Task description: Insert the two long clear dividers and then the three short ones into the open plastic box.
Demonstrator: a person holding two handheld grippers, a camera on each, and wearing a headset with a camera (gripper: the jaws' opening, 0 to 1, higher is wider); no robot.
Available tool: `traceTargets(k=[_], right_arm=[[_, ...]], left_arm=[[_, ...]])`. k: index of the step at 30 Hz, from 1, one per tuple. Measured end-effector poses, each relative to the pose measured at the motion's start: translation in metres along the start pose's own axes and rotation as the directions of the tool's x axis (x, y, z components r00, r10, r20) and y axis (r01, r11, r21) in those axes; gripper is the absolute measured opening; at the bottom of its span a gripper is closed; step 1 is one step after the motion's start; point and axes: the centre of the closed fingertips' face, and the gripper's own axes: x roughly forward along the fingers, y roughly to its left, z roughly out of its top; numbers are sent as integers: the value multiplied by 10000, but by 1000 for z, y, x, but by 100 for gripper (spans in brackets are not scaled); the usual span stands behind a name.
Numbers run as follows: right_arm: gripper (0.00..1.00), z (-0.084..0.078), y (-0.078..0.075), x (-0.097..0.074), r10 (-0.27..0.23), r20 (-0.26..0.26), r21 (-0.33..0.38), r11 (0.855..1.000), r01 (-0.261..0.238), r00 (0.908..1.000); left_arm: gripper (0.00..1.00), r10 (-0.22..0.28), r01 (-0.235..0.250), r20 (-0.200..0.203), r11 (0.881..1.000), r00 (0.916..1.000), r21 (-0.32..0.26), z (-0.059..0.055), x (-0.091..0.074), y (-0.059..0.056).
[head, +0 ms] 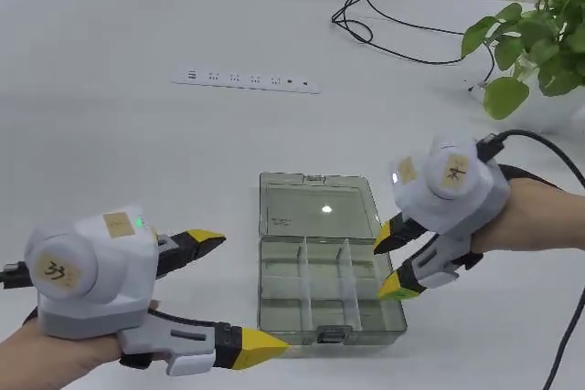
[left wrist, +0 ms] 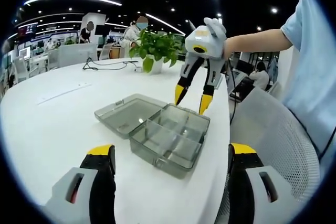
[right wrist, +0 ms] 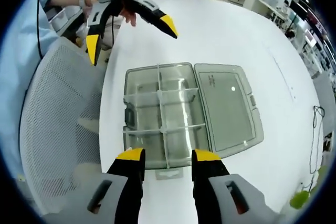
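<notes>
"Two grippers, and both are carrying nothing. Am I reading the head view correctly?"

"You are. The left gripper (head: pixel 251 291) is hanging just beside the near-left corner of the open plastic box (head: pixel 366 333), jaws spread wide. The right gripper (head: pixel 380 269) is hovering over the box's right edge, jaws parted and empty. The box is sitting on the white table (head: pixel 110 134) with its lid (head: pixel 315 203) lying flat on the far side, which is leaving the tray open from above."

"What is the left gripper view giving us?"

"Its own jaws are framing the box (left wrist: pixel 152 153), set wide apart. Beyond it the right gripper (left wrist: pixel 191 100) is pointing its yellow tips down at the far rim, touching nothing that I can make out. Clear walls are crossing inside the tray."

"And the right gripper view is looking straight down?"

"Yes, and it is telling us the most. Two long clear dividers (right wrist: pixel 178 92) are running the length of the tray, and three short dividers (right wrist: pixel 161 111) are standing across, one in each row. The right gripper's own jaws are parted over the near wall with nothing between them. The left gripper (right wrist: pixel 130 34) is spreading wide past the opposite side."

"So why are they both holding off?"

"I am judging that the inserting is finished, so neither has anything left to carry. Whether each divider is pressed fully into its slots, I cannot tell."
</notes>
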Motion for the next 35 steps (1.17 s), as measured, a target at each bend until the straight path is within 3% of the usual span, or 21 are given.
traceTargets(k=[3,8,15,19,23,27,28,30,33,35], right_arm=[[47,4,3,-8,-322,841,531,9982,277,9959],[66,3,7,-22,-1193,2019,1335,9866,933,9721],[74,-15,22,-35,-2008,2746,2571,9577,1295,9403],[74,-26,30,-36,-2268,2962,3262,9370,1249,9278],[76,-31,31,-40,-2826,3379,3876,9110,1409,8978],[87,-34,26,-41,-3498,3600,4413,8806,1724,8649],[88,-36,23,-41,-3772,3609,4673,8646,1846,8529],[89,-31,20,-42,-4117,3909,4870,8515,1945,8233],[95,-29,21,-37,-4259,3845,4994,8421,2035,8190],[100,-27,19,-36,-4524,3865,5011,8346,2288,8037]], left_arm=[[90,23,-23,27,10000,10000,40,0,-3,-1],[91,139,-138,-56,9997,9999,204,-3,-6,-2],[91,327,-327,10,9992,9995,244,-3,-13,-3],[92,425,-426,28,9988,9991,226,-5,-16,-2],[94,631,-634,165,9979,9979,137,-4,-19,0],[97,897,-900,376,9959,9953,57,-1,-21,4],[98,963,-967,382,9953,9946,77,-1,-22,5],[98,1047,-1050,349,9944,9939,75,-2,-22,7],[99,1209,-1211,418,9926,9918,23,-3,-22,9],[100,1301,-1304,428,9915,9906,37,-4,-21,10]])
